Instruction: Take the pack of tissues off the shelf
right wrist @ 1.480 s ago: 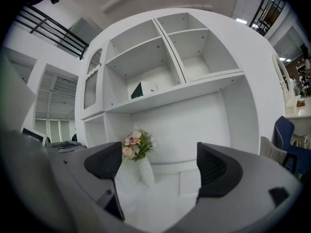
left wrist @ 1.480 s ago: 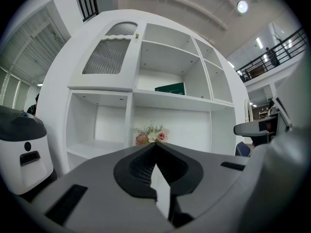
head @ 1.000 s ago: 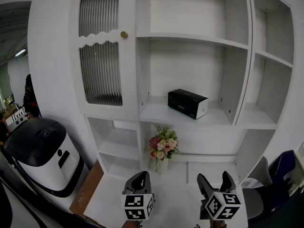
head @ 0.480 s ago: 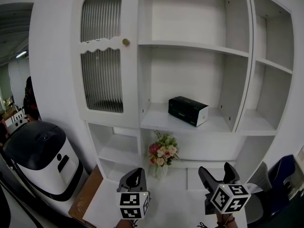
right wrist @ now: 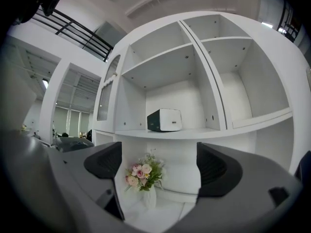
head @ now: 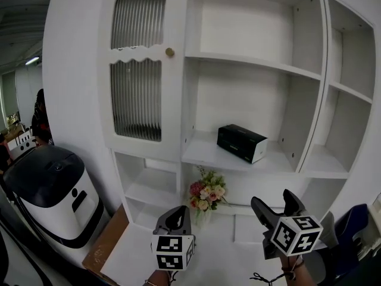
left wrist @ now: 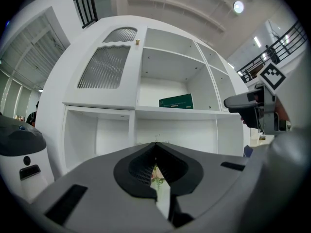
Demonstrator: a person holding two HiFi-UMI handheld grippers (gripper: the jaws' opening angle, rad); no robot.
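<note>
Only head view shows the tissue pack from above.

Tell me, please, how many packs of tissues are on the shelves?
1: the pack of tissues lies on the middle shelf, above the flowers; the ribbed door may hide more.

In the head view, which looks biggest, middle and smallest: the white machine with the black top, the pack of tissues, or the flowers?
1. Machine: clearly biggest.
2. Pack of tissues and flowers: they look about alike, so I won't rank them.
</note>
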